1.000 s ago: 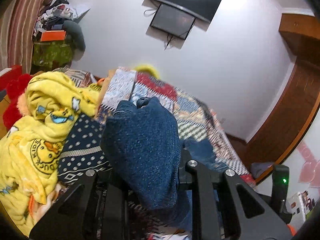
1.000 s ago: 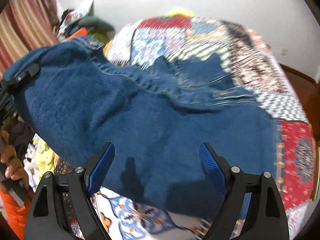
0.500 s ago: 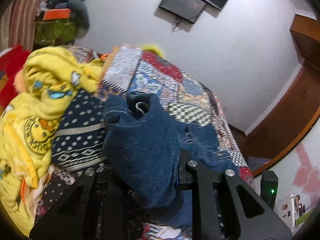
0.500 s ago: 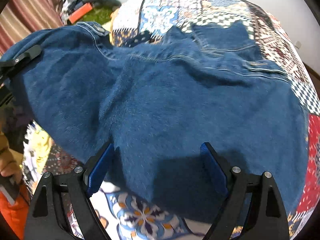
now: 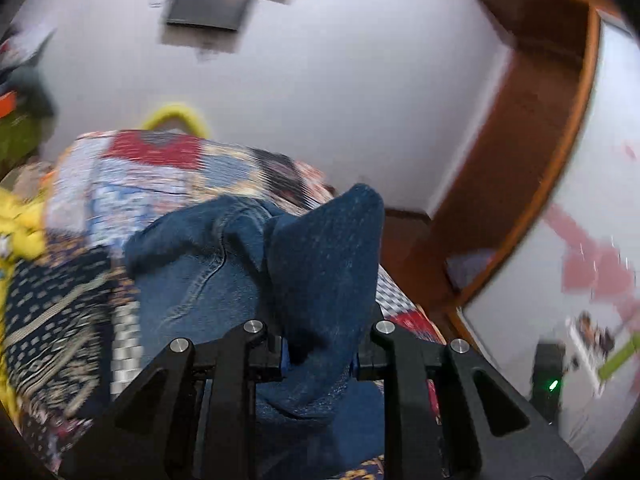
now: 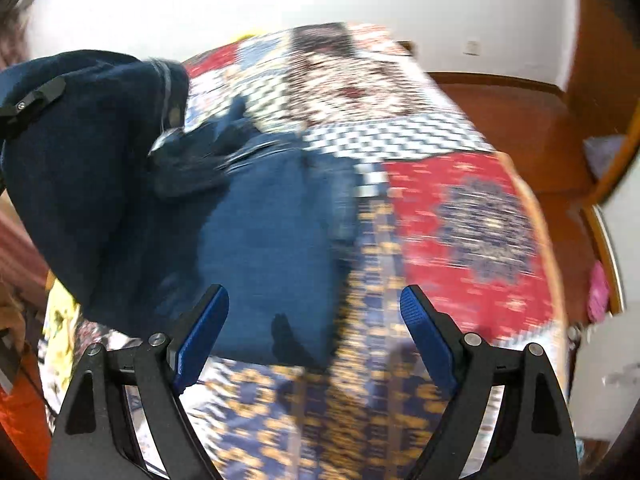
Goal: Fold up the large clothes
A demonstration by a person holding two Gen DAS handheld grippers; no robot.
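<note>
Blue jeans (image 5: 188, 280) lie on a patchwork bedspread (image 5: 152, 168). My left gripper (image 5: 320, 356) is shut on a thick bunch of the denim, which stands up between the jaws and hides the pads. In the right wrist view the jeans (image 6: 272, 248) cover the left half of the bed, and a dark lifted part (image 6: 80, 152) hangs at the left with the left gripper's finger (image 6: 32, 100) on it. My right gripper (image 6: 314, 320) is open above the jeans' near right edge, blue pads (image 6: 200, 332) apart, nothing between them.
The bedspread (image 6: 472, 216) is bare to the right of the jeans, ending at a wooden floor (image 6: 520, 112). A yellow blanket (image 5: 20, 220) is heaped at the bed's left. A wall-mounted screen (image 5: 208, 4) and a wooden door frame (image 5: 540, 160) lie beyond.
Both grippers swung fast to the right across the bed. The left carried its bunch of denim over the jeans toward the right. The right stayed open and now looks past the jeans' edge.
</note>
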